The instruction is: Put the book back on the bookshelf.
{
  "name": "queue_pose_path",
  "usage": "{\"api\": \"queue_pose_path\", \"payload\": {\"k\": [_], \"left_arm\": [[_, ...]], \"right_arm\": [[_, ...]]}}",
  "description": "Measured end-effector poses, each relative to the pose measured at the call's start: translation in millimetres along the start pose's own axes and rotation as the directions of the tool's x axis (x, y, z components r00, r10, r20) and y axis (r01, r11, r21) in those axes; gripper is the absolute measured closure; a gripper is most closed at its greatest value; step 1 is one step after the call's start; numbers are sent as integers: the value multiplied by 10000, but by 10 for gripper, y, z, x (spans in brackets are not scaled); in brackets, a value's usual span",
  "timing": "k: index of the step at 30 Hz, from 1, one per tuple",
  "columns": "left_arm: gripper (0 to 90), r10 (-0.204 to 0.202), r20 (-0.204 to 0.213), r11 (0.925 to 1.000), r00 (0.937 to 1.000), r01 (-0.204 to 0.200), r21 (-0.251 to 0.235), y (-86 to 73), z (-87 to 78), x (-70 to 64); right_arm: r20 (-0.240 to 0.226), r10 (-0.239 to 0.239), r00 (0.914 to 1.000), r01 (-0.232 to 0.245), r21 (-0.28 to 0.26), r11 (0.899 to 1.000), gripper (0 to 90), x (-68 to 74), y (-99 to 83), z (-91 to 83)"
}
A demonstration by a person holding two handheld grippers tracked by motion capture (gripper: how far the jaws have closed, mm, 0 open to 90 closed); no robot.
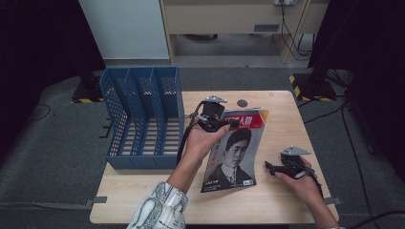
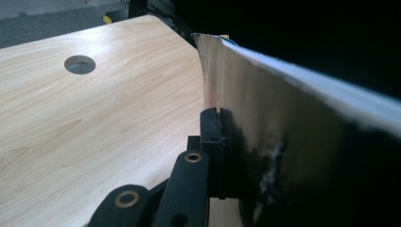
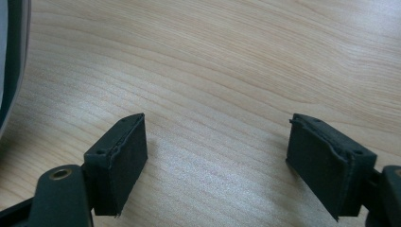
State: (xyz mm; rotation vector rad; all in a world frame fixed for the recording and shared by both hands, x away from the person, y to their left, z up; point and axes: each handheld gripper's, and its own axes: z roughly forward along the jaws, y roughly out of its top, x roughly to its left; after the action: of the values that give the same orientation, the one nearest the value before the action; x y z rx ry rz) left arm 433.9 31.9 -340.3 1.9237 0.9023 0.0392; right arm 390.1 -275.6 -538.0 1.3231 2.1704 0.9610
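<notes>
The left gripper (image 1: pixel 232 123) has its jaws clamped on the magazine's (image 1: pixel 234 157) top edge, lifting it; the next move is probably toward the blue file rack (image 1: pixel 143 119) at nine o'clock. The right gripper's (image 1: pixel 268 165) jaws are spread, resting on the tabletop (image 1: pixel 282 114).

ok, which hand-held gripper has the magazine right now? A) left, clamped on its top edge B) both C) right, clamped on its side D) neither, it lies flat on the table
A: the left hand-held gripper is shut on the top edge of the magazine, lifting that end, while the right hand-held gripper hovers open over the bare table.
</notes>
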Motion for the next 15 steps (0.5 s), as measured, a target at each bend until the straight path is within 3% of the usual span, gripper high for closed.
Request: {"api": "queue_pose_path", "payload": {"k": [15], "left_arm": [[860,-779,8,9927,9970,777,-928,48,-195,63]], "right_arm": [[-28,29,10000,-29,9,10000,211,6,6,6]]}}
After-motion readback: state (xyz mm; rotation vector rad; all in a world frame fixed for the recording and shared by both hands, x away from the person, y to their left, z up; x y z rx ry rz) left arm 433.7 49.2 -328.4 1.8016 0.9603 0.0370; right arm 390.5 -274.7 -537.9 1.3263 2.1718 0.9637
